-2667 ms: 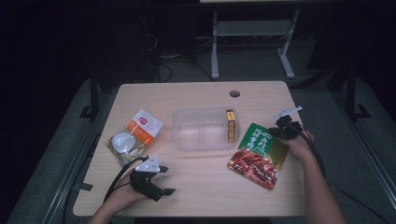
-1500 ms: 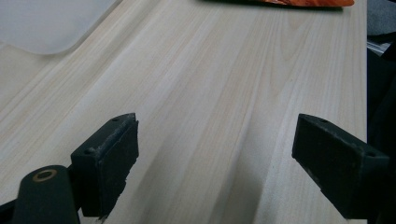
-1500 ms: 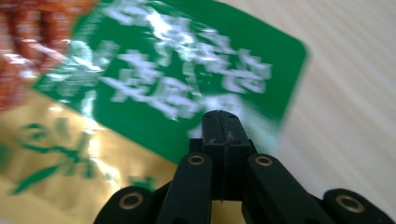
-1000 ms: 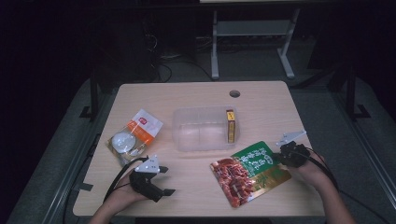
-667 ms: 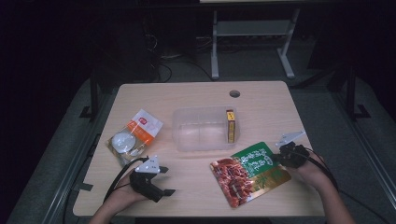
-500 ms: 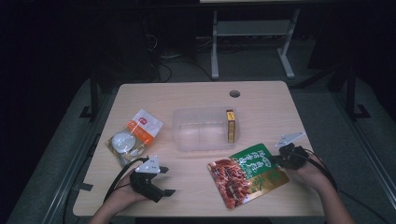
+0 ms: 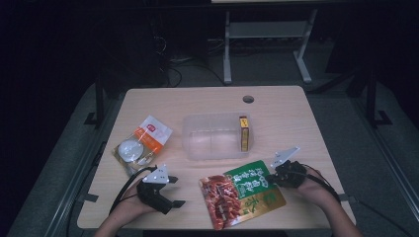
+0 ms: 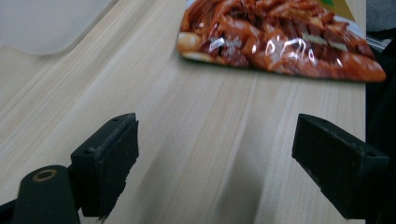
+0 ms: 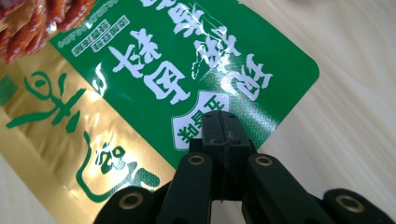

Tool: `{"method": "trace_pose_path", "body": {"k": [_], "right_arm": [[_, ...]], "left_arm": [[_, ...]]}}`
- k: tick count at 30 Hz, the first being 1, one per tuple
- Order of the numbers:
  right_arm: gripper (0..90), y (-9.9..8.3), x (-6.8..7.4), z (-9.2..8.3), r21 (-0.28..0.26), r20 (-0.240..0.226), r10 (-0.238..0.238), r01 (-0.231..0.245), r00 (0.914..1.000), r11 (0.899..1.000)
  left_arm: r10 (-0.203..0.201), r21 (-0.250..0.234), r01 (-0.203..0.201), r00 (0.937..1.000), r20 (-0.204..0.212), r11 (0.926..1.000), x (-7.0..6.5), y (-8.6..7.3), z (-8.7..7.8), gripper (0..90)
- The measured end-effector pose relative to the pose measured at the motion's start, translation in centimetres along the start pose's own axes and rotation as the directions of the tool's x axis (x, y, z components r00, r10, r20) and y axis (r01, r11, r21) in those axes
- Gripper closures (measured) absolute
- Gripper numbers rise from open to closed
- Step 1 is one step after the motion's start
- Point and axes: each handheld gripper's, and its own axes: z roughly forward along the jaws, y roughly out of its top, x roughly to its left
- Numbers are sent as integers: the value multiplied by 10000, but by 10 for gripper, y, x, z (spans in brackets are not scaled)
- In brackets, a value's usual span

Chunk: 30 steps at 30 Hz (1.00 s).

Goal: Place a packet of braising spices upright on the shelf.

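The right gripper (image 7: 274, 178), fingers pinching the pouch (image 7: 241, 192), should drag it flat on the desk (image 7: 197, 103); left gripper (image 7: 170, 204) fingers are spread.

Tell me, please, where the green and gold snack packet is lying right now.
In the high view the snack packet lies flat at the table's near edge, right of centre, in front of the clear plastic tub, with the right gripper at its right corner.

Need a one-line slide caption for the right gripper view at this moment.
Right gripper, jaws closed, tips over the green end of a green-and-gold food pouch lying on the light wooden table.
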Motion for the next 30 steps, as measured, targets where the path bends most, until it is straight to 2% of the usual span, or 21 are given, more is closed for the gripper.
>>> {"method": "trace_pose_path", "body": {"k": [5,9,12,14,16,17,18,20,23,27,30], "right_arm": [[900,15,13,10,5,-190,-791,791,9967,9969],[900,25,23,17,-18,-302,-1168,1168,9927,9932],[900,27,25,18,-105,-262,-1186,1184,9926,9929],[899,26,23,13,-228,-31,-958,957,9954,9952],[876,24,20,5,-585,42,-661,662,9978,9961],[799,22,19,2,-808,243,-460,478,9986,9956],[761,21,20,0,-907,259,-153,176,9995,9957],[656,17,21,-3,-1032,419,116,-72,9991,9946],[504,11,24,-7,-1233,445,606,-547,9972,9909],[404,2,29,-13,-1594,723,949,-825,9929,9838],[369,-6,33,-17,-1801,913,1270,-1091,9877,9776]], "left_arm": [[42,9,-42,10000,36,10000,0,0,0,141],[55,54,-56,10000,45,10000,-1,1,1,141],[44,45,-44,10000,13,10000,-2,1,0,141],[2,124,-2,10000,-51,9999,-1,1,0,141],[-105,45,105,9999,-51,9999,-1,1,1,141],[-148,40,148,9999,-62,9999,-2,1,1,141],[-183,48,183,9998,-82,9998,-2,2,1,141],[-203,83,204,9997,-97,9998,-4,5,3,141],[-279,112,280,9996,-51,9995,-8,10,5,141],[-252,64,252,9997,10,9997,-13,20,10,141],[-135,-54,136,9999,61,9999,-15,28,14,138]]}}
